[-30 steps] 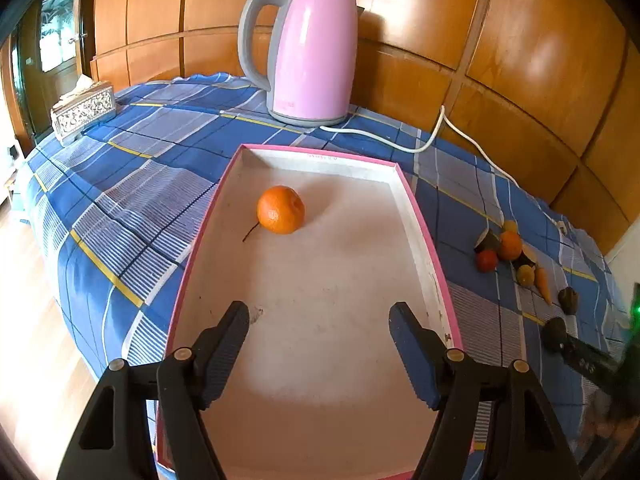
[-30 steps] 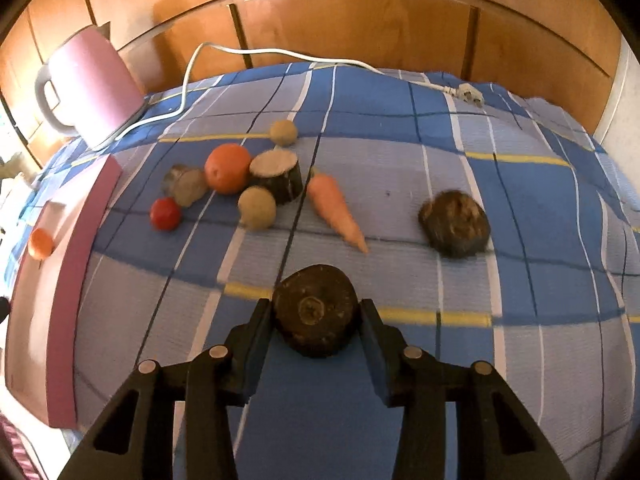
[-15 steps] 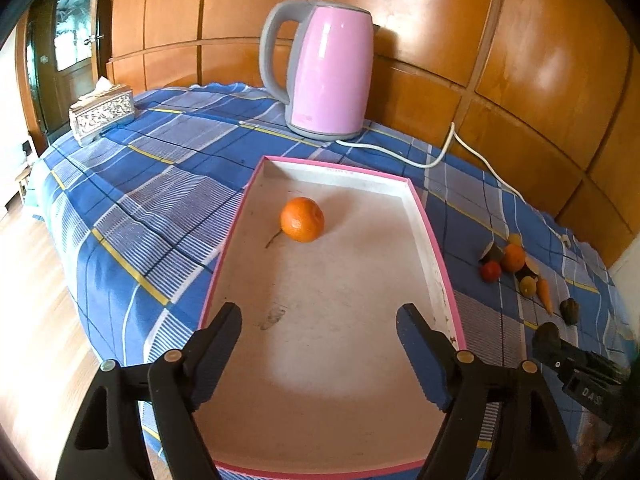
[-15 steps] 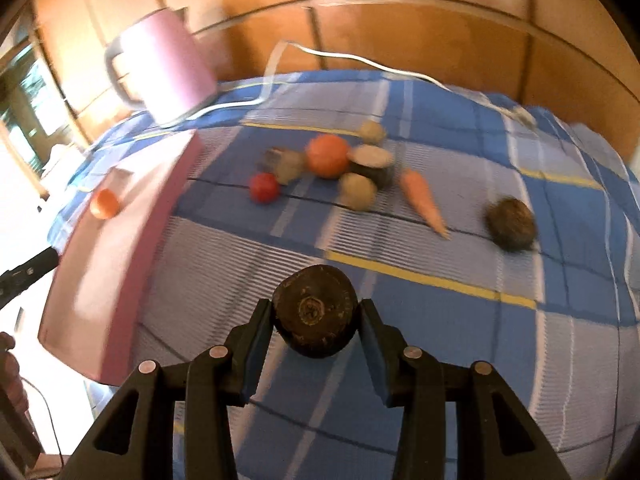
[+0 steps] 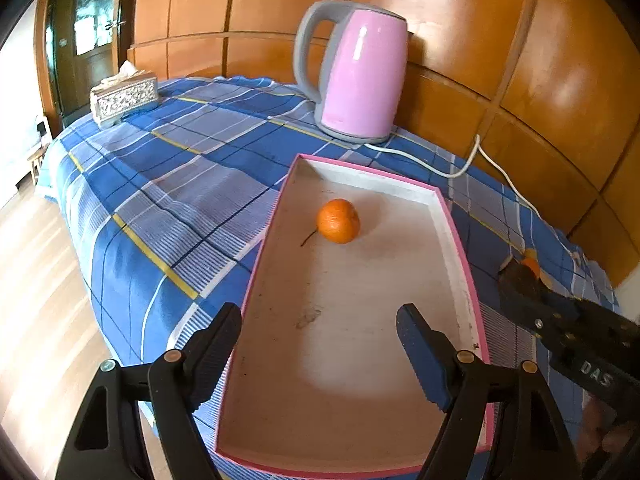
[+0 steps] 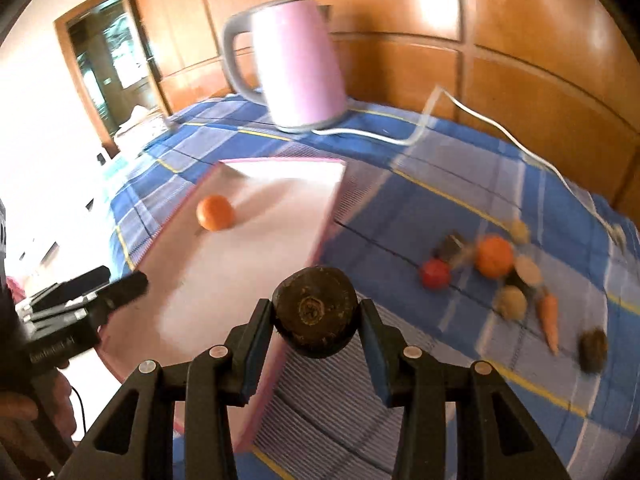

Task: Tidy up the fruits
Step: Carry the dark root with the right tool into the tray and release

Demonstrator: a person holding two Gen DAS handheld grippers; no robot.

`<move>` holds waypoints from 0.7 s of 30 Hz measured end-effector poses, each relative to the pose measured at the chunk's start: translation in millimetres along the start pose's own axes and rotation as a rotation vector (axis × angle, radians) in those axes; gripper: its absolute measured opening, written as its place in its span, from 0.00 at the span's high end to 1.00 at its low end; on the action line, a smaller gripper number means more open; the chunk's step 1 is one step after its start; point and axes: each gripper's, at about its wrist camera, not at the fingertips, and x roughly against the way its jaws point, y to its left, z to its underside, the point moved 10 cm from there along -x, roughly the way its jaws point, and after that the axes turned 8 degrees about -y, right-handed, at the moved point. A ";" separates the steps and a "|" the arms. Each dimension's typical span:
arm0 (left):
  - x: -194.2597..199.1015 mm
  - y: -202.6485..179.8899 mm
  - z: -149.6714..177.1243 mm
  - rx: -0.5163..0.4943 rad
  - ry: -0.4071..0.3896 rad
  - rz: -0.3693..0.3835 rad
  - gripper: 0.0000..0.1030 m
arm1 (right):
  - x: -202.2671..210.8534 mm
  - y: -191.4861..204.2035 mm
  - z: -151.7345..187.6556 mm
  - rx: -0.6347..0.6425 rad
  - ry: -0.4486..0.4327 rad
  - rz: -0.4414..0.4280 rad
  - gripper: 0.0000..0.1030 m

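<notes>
Dark fruit carried toward the pink tray

Left tool (image 5: 320, 356) hangs open over the tray (image 6: 326, 216), crowding the near end; the orange (image 6: 215, 212) sits at the far end; right tool (image 6: 316, 320) grips the dark round fruit (image 6: 315, 312); best clear the rim, release mid-tray; kettle (image 6: 288, 64) behind, remaining produce (image 6: 496, 256) on the desk rightward.

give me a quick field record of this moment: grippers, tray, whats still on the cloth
left gripper: open, empty, above the near end of the tray
right gripper: shut on a dark brown round fruit, at the tray's right edge
tray: pink-rimmed, white inside, holds one orange
on the cloth, right of tray: second orange, red fruit, carrot, another dark round fruit, a few blurred brownish pieces
behind tray: pink kettle
far left corner: tissue box
</notes>
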 end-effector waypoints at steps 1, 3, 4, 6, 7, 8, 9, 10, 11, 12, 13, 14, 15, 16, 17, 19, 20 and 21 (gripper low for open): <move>-0.5 2.3 -0.4 0.005 0.000 -0.004 0.22 | -3.4 4.9 -3.0 0.010 0.000 -0.003 0.58; -0.6 5.8 -1.4 0.013 -0.004 -0.010 0.22 | -14.5 15.1 -10.3 0.030 0.007 -0.011 0.58; -0.6 7.6 -2.2 0.018 -0.006 -0.012 0.22 | -19.0 19.5 -13.3 0.036 0.010 -0.015 0.58; -1.2 9.8 -2.7 0.023 -0.007 -0.015 0.22 | -31.2 27.2 -20.1 0.046 0.019 -0.020 0.58; -1.4 10.7 -2.8 0.024 -0.007 -0.017 0.22 | -36.8 30.3 -24.0 0.051 0.021 -0.019 0.58; -1.8 11.0 -2.6 0.025 -0.006 -0.018 0.22 | -42.0 32.6 -27.4 0.057 0.021 -0.018 0.58; -2.3 11.1 -2.4 0.024 -0.004 -0.018 0.22 | -45.0 35.0 -30.1 0.060 0.022 -0.021 0.57; -2.7 11.1 -1.8 0.022 -0.003 -0.018 0.22 | -50.1 35.1 -32.2 0.061 0.027 -0.026 0.57; -3.2 11.0 -1.2 0.020 -0.002 -0.019 0.22 | -54.1 36.9 -34.2 0.060 0.032 -0.025 0.57; -3.6 11.0 -0.7 0.020 0.000 -0.018 0.22 | -58.7 37.9 -36.8 0.067 0.031 -0.010 0.57; -4.2 10.9 -0.2 0.019 0.002 -0.017 0.22 | -59.2 38.5 -37.5 0.072 0.029 -0.003 0.57; -4.9 11.1 0.4 0.019 0.004 -0.017 0.22 | -60.9 38.7 -38.2 0.077 0.028 0.006 0.57; -5.5 11.4 1.0 0.020 0.007 -0.018 0.22 | -61.3 38.6 -37.7 0.075 0.028 0.008 0.57; -5.9 11.9 1.3 0.021 0.007 -0.018 0.22 | -60.6 38.1 -36.2 0.070 0.027 0.006 0.57; -6.1 12.0 1.7 0.022 0.007 -0.018 0.22 | -59.8 37.1 -35.6 0.066 0.027 0.007 0.57; -5.8 11.4 1.4 0.022 0.007 -0.018 0.22 | -56.3 33.3 -32.1 0.058 0.027 0.015 0.57; -5.4 10.9 1.1 0.021 0.004 -0.017 0.22 | -52.9 30.4 -29.9 0.050 0.023 0.021 0.57; -4.9 10.2 0.9 0.018 0.003 -0.016 0.22 | -49.1 28.2 -28.8 0.041 0.016 0.026 0.57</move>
